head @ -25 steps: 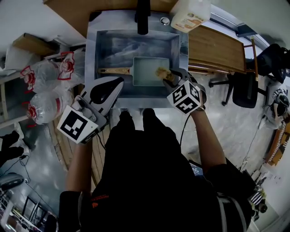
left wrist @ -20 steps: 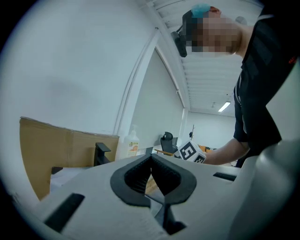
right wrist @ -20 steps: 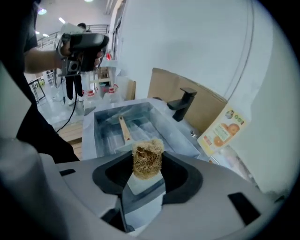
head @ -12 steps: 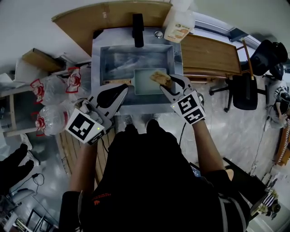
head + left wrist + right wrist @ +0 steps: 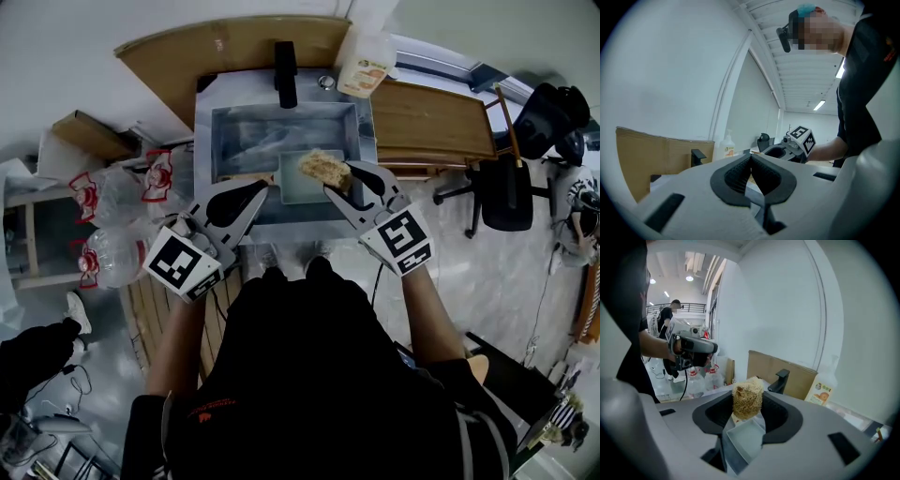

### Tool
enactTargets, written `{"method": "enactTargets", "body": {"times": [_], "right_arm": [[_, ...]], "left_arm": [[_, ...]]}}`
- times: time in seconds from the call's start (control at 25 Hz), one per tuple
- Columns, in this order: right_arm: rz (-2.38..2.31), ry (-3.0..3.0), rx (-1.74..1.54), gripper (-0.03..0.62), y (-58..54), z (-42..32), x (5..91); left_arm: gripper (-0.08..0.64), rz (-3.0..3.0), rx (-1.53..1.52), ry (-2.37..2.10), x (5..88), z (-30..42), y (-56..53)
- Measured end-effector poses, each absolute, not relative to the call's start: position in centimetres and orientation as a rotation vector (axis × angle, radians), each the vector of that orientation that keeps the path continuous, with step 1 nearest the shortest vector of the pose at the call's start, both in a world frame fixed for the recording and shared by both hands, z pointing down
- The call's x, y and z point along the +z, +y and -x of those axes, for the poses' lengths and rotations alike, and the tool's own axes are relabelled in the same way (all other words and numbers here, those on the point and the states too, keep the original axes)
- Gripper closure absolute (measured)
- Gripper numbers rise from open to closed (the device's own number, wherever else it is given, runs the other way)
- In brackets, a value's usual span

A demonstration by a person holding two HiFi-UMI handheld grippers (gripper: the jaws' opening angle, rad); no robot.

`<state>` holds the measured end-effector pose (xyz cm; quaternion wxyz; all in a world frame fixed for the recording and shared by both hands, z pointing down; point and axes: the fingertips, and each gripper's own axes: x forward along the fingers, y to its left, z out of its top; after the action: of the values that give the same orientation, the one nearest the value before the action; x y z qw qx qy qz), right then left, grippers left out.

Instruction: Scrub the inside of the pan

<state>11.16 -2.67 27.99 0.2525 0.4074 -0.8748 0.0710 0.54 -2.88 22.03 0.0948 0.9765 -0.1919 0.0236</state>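
**Scrubber lifted off the pan**

The right tool [image 5: 336,182] clamps the loofah scrubber [image 5: 324,168], which is now raised above the rectangular pan [image 5: 298,187] lying in the sink [image 5: 234,131]. The left tool [image 5: 261,187], jaws pressed together on nothing, has edged closer to the sink's front rim.

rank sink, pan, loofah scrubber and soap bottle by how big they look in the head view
1. sink
2. pan
3. soap bottle and loofah scrubber look about alike; the scrubber is held up nearer the camera, so they stay unranked.
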Motion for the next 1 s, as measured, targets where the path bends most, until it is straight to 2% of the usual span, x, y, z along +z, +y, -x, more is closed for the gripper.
{"method": "enactTargets", "body": {"times": [0.48, 1.0], "right_arm": [[-1.148, -2.578, 0.202, 0.408, -3.3, -10.1, 22.6], [-1.144, -2.677, 0.271, 0.408, -4.7, -11.8, 21.7]], "left_arm": [[0.541, -2.906, 0.053, -0.584, 21.2, -1.0, -4.0], [0.541, -2.866, 0.053, -0.652, 22.0, -1.9, -4.8]]}}
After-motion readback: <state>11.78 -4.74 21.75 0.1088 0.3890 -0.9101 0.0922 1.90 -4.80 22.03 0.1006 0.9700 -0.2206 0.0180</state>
